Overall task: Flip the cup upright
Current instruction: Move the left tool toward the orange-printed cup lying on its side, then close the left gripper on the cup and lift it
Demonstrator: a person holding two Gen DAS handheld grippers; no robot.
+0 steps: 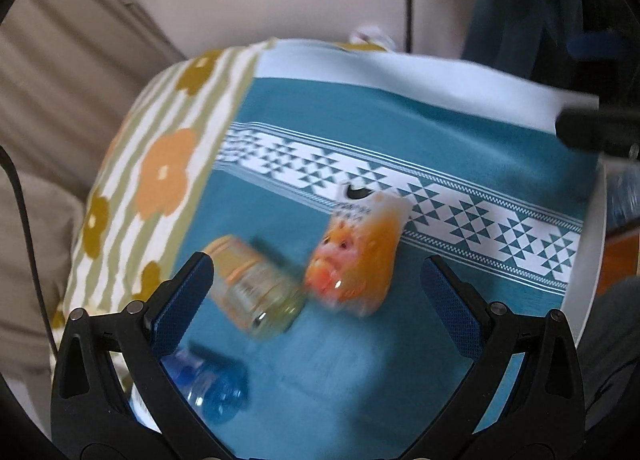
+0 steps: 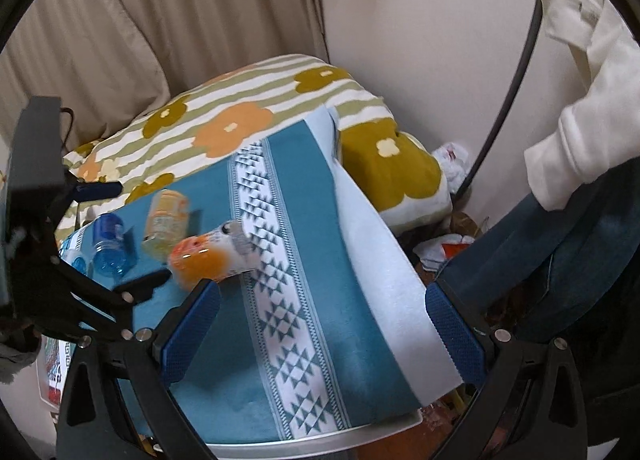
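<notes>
Lying on its side, the orange cup points across the cloth; both tools spread, empty.

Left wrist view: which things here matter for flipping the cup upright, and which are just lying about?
For the job:
- orange cup, lying on its side
- left hand-held gripper, open

Just lying about:
- yellow bottle, on its side
- blue bottle
- teal cloth
- flowered cushion
</notes>
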